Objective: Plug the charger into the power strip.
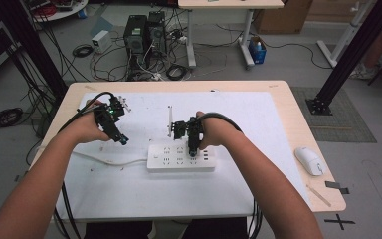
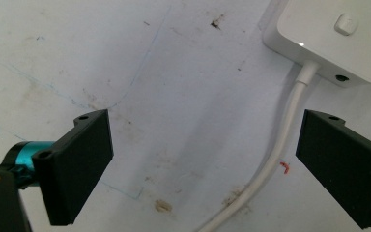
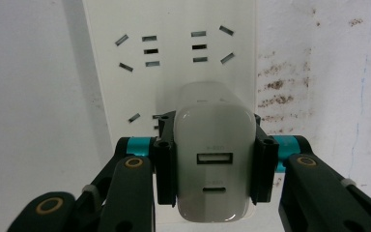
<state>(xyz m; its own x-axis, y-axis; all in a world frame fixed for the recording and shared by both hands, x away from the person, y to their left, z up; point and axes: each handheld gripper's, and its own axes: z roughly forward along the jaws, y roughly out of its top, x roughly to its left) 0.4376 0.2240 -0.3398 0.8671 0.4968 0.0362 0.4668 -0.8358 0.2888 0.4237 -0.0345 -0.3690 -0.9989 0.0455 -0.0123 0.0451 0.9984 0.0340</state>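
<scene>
A white power strip [image 1: 180,157] lies mid-table on the white mat, its white cord [image 1: 110,162] running off to the left. My right gripper [image 1: 193,149] points down over the strip's right part. In the right gripper view its jaws are shut on a white USB charger [image 3: 213,157], pads on both sides, with the charger against the strip [image 3: 174,58] among the sockets. My left gripper [image 1: 122,139] hovers left of the strip, open and holding nothing. In the left gripper view its pads [image 2: 75,162] stand wide apart above the mat, with the cord [image 2: 282,145] and the strip's switch end [image 2: 338,34] beyond.
A white mouse [image 1: 309,160] rests near the table's right edge, with a thin stick [image 1: 318,194] in front of it. A slim upright bracket [image 1: 169,120] stands just behind the strip. Computers and cables crowd the floor beyond the table.
</scene>
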